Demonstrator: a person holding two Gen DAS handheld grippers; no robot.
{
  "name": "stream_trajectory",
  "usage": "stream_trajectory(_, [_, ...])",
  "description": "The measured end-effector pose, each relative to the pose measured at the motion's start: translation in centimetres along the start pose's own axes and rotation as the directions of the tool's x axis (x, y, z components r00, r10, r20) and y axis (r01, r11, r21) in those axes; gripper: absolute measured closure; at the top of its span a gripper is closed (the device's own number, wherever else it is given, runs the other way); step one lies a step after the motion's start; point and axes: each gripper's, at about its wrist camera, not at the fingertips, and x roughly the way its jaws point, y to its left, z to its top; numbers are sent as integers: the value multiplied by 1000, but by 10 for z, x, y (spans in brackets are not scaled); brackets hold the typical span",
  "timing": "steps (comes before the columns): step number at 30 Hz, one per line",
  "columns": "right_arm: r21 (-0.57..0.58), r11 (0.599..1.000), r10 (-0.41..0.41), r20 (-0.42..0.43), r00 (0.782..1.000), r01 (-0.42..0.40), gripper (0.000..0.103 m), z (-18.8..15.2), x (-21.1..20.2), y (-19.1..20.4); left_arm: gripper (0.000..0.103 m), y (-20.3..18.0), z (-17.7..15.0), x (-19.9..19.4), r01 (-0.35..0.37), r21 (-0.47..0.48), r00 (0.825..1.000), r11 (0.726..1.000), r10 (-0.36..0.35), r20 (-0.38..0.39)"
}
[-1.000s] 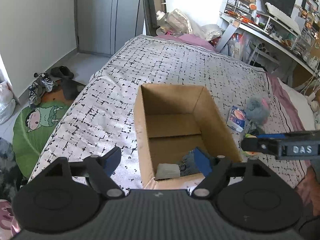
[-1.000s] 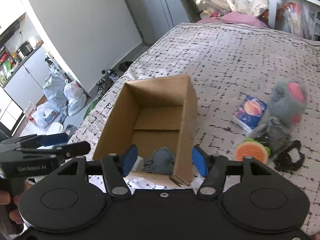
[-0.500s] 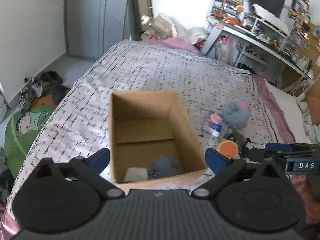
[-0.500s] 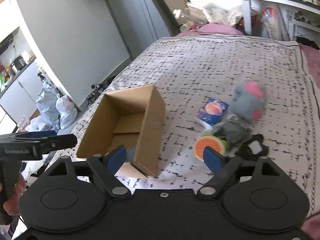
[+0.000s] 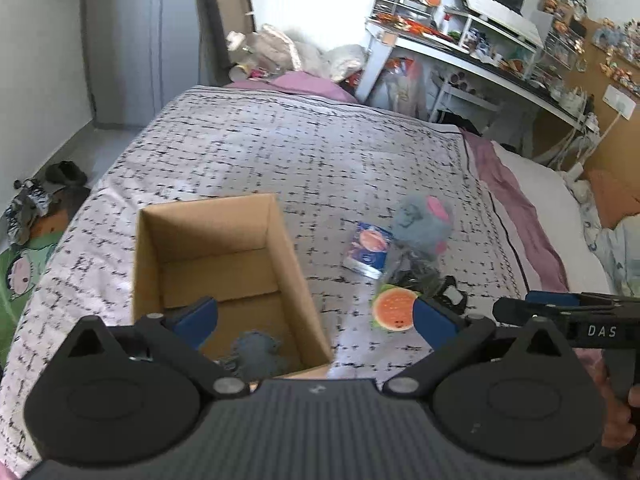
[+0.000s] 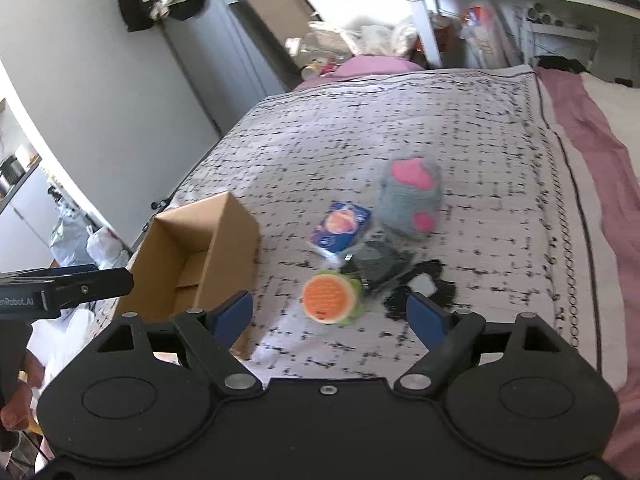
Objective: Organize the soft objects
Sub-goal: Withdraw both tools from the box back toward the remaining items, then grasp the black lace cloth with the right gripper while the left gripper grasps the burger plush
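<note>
Bedroom, bed with black-flecked quilt (image 5: 320,152) as work surface; cluttered desk and shelves beyond.

Left gripper (image 5: 316,316): jaws spread wide, nothing between the pads. Directly under its left finger, cardboard box (image 5: 152,264), open-topped. Inside at the near end, one grey soft item (image 5: 254,354); anything else in the box is hidden by the gripper body.

Right gripper (image 6: 330,316): jaws apart, empty. Just ahead between its fingers, round orange-and-green plush (image 6: 330,296). Beyond that, a dark bagged item (image 6: 378,266) and a black fabric piece (image 6: 424,284) beside the right finger. Farther out, blue packet (image 6: 340,230) and grey plush with pink patches (image 6: 412,196), close together. Box lies off this gripper's left finger.

Status, judged: at least one item boxed; five loose items remain on the quilt. Orange plush appears next in line.
</note>
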Motion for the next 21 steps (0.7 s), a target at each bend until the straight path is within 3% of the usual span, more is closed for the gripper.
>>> stream_trajectory(7, [57, 998, -22, -20, 1000, 23, 33, -1, 6, -30, 0, -29, 8, 24, 29, 47, 999, 998, -27, -35])
stream_trajectory(21, [121, 991, -36, -107, 994, 49, 46, 0, 43, -68, 5, -75, 10, 84, 107, 154, 990, 982, -90, -112])
